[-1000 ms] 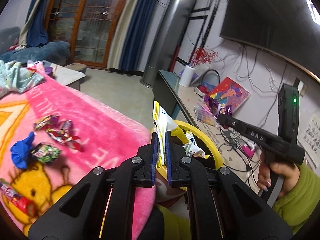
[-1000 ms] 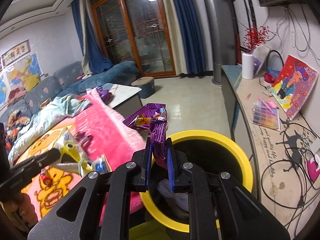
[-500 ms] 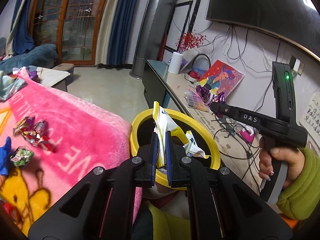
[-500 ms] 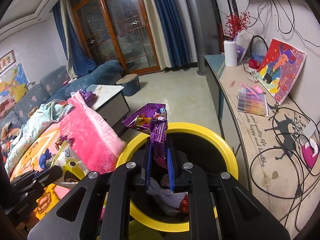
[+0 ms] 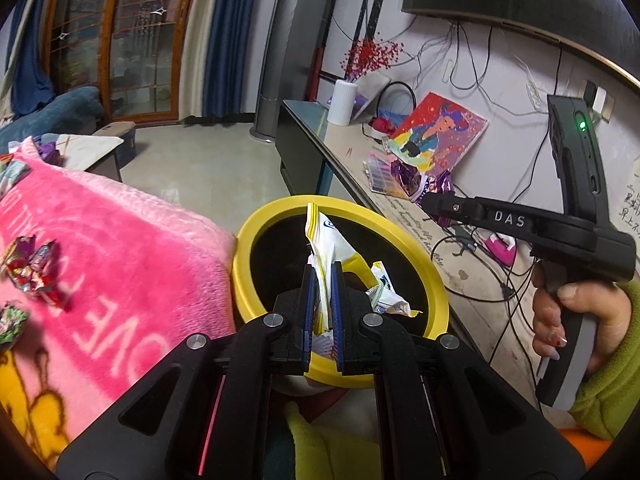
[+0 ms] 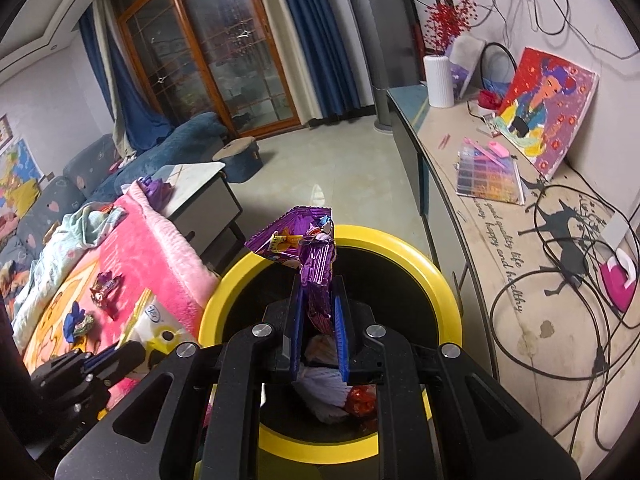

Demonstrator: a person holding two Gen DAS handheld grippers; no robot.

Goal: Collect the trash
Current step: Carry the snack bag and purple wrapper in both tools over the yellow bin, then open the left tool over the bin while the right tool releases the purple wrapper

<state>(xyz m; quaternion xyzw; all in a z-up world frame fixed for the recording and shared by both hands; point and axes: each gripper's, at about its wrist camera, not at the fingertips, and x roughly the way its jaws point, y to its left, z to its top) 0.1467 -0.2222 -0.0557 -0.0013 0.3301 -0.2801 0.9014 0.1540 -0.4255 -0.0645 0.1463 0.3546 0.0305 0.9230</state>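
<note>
Both tongs had swung over the yellow-rimmed bin (image 6: 434,276): left tongs (image 5: 322,272) gripped a white-and-yellow wrapper (image 5: 326,244), right tongs (image 6: 318,300) a purple wrapper (image 6: 304,240); candy wrappers (image 5: 32,268) remained left on the pink blanket (image 5: 132,264).

White-and-yellow wrapper (image 5: 325,249) and crumpled purple wrapper (image 6: 305,249) upright above the seemingly part-filled yellow-rimmed bin (image 6: 436,276).

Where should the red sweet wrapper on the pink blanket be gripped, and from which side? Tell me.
Grip the red sweet wrapper at one of its twisted ends, coming down from above. It lies flat on the soft pink blanket, so a level approach would likely dig into the pile. The twisted ends look narrow enough to pinch. Both hand-held grippers are full now: the left holds a white-and-yellow wrapper, the right a purple one.
</note>
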